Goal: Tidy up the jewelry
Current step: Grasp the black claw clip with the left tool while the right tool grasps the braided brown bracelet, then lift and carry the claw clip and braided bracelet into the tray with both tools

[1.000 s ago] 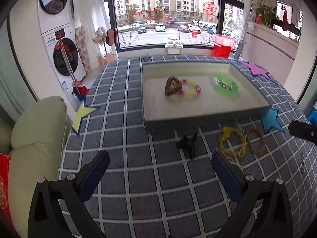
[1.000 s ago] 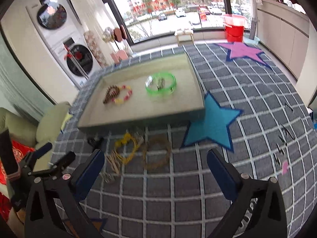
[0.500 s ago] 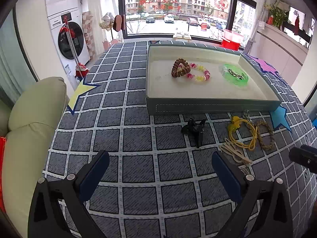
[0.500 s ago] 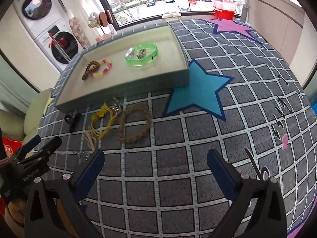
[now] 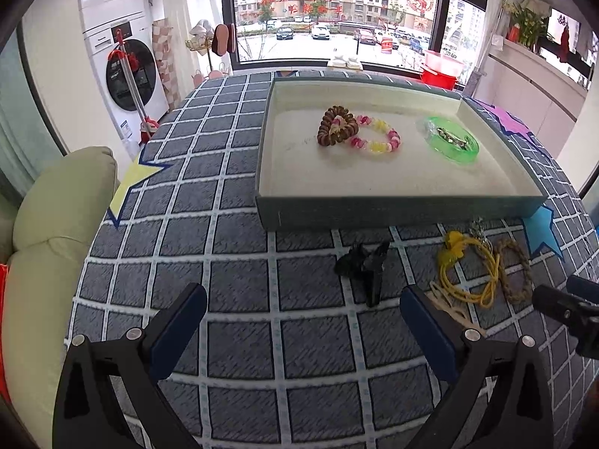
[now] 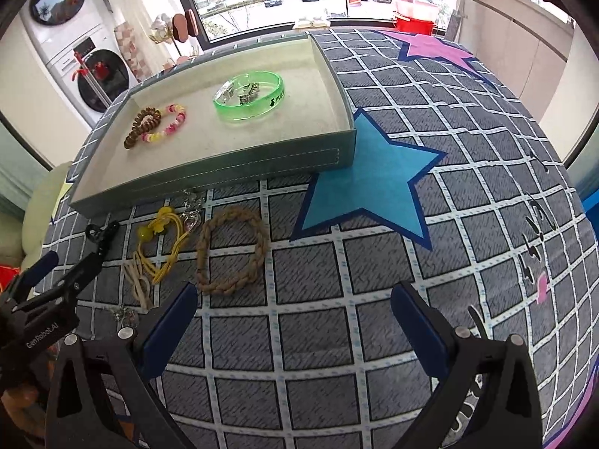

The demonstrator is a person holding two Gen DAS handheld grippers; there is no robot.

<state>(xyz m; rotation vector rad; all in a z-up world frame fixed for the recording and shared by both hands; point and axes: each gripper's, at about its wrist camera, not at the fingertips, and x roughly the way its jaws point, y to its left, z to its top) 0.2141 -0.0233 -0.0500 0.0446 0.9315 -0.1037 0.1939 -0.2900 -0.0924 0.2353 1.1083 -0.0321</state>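
Blue-padded tools [image 5: 303, 318] [image 6: 292, 312] wide open, empty, above tablecloth [image 6: 314, 336].

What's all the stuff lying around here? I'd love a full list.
Tray: 1, grey-green, on the checked cloth.
Brown coil bracelet: 1, in tray, left part.
Beaded bracelet: 1, pink and yellow, touching the coil.
Green bangle: 1, in tray, metal pieces inside it.
Braided ring: 1, tan, on cloth before tray.
Yellow cord: 1, left of the ring.
Heart charm: 1, silvery, by tray front.
Black clip: 1, on cloth.
Cloth: 1, grey checked, with stars.
Left gripper: open.
Right gripper: open.
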